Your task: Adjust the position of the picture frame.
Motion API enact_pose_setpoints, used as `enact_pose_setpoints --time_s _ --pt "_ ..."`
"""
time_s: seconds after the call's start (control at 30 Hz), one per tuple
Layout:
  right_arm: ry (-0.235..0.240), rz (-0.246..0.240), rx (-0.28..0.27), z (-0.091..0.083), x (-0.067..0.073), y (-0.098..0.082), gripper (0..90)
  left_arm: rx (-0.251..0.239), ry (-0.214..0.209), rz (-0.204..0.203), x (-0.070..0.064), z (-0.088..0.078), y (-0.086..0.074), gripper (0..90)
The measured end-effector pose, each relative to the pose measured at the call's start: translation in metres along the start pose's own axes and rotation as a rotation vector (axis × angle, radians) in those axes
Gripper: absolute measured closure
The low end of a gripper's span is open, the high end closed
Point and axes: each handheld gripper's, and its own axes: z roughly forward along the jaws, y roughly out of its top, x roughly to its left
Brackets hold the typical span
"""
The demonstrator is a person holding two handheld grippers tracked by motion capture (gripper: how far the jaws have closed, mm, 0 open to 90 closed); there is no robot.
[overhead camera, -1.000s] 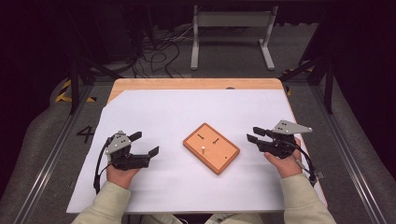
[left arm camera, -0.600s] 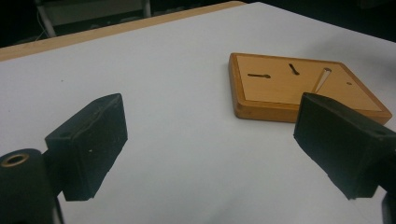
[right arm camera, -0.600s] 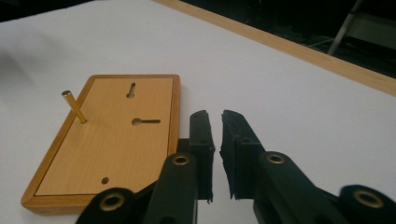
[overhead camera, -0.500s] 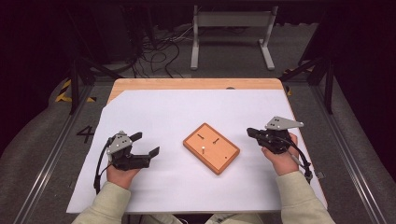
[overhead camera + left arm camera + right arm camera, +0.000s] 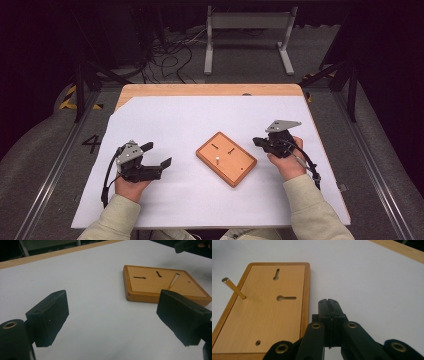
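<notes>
Left gripper (image 5: 159,155) gapes empty; right gripper (image 5: 259,142), pressed closed on nothing, noses beside the wooden board (image 5: 226,158). One peg (image 5: 234,288) seated, slots unfilled.

A rectangular wooden board (image 5: 226,158) lies flat on the white-covered counter (image 5: 200,120), turned at an angle to its edges. Its lighter inset face has two dark keyhole-shaped slots, one small round hole near a corner, and a thin brass-coloured pin (image 5: 233,288) standing upright from it
</notes>
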Motion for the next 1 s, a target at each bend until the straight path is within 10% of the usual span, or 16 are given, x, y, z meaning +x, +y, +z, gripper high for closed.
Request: enact_pose_setpoints --time_s 1.0 --pt "0.062 -0.05 0.178 0.095 0.003 0.064 90.0 0.024 0.019 -0.002 0.001 -0.008 -0.006 11.0"
